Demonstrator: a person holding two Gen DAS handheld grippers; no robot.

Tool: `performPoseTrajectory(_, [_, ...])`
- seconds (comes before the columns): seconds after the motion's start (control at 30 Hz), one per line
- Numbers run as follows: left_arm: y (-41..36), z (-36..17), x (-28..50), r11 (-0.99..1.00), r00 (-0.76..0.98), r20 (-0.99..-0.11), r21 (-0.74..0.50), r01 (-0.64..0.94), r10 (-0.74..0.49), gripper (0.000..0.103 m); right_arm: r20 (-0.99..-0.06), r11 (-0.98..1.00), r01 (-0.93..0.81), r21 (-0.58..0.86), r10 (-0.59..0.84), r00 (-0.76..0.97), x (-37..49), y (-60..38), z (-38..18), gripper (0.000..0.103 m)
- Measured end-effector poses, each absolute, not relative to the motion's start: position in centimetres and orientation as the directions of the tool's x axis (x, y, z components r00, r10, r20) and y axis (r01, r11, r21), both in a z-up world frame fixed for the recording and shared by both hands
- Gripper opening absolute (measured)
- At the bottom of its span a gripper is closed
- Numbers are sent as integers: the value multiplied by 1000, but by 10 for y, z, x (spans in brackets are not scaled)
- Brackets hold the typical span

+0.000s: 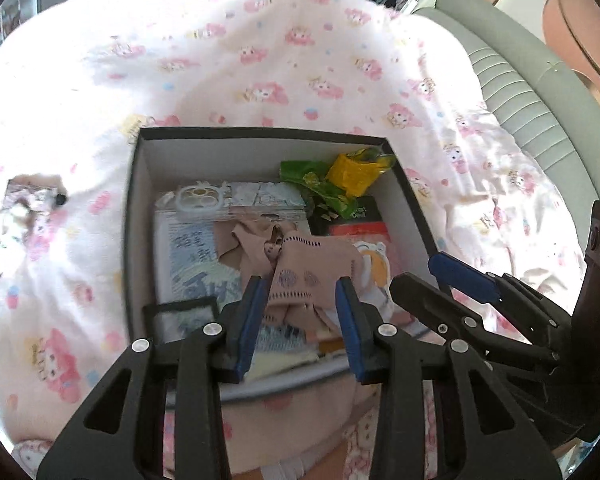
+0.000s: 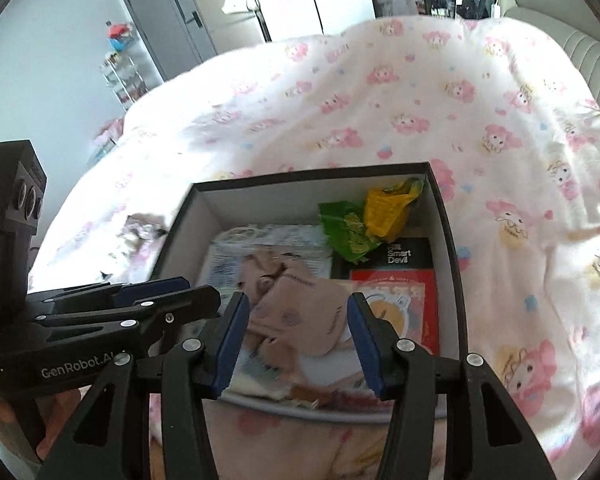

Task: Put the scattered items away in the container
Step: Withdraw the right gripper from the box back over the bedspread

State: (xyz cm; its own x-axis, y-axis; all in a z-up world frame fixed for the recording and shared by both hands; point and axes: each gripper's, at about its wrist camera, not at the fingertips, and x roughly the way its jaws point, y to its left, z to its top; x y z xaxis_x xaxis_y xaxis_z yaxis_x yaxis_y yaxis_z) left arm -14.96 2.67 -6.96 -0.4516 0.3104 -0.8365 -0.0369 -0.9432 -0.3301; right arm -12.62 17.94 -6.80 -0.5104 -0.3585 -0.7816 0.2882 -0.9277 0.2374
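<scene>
Both grippers [image 1: 302, 312] [image 2: 296, 336] hover spread and empty over the nearly filled box [image 1: 260, 133], though one blurry item [image 1: 32, 200], seemingly, remains on the bed [image 1: 260, 60].

Box [image 1: 138, 216], small item [image 1: 32, 196] on bedspread [image 1: 260, 60]

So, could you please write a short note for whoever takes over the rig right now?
Left tongs: open, holding nothing, above the near end of the box.
Right tongs: open, holding nothing, beside the left ones over the same box.
In the box: beige cloth on top, phone case, yellow and green wrappers, black and red packets.
Done: most items are in.
Left: a small patterned item lies on the bedspread left of the box; fetch it, probably with the left tongs.
</scene>
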Motion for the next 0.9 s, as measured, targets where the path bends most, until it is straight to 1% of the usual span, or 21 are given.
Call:
performPoseTrajectory(0.1, [19, -60, -130, -940, -467, -826, -339, -34, 315, 36, -764, -925, 304, 228, -363, -533, -107, 170, -57, 48])
performPoseTrajectory(0.3, [5, -44, -90, -948, -500, -819, -318, -13, 281, 36, -745, -907, 335, 254, -404, -531, -67, 160, -43, 48])
performPoseTrajectory(0.43, [-13, -42, -67, -940, -514, -807, -342, 4, 292, 36, -736, -894, 361, 267, -431, -522, -44, 144, -36, 48])
performPoseTrajectory(0.6, [-38, -39, -45, -939, -528, -805, -341, 36, 272, 36, -743, -879, 401, 258, -446, -499, -32, 118, -34, 48])
performPoseTrajectory(0.73, [-67, -40, -30, -938, -547, -803, -335, 88, 236, 36, -739, -862, 433, 262, -468, -485, -25, 93, -35, 48])
performPoseTrajectory(0.9, [-112, -45, -11, -931, -565, -810, -311, 189, 156, 36, -745, -835, 488, 254, -491, -452, -24, 47, -40, 48])
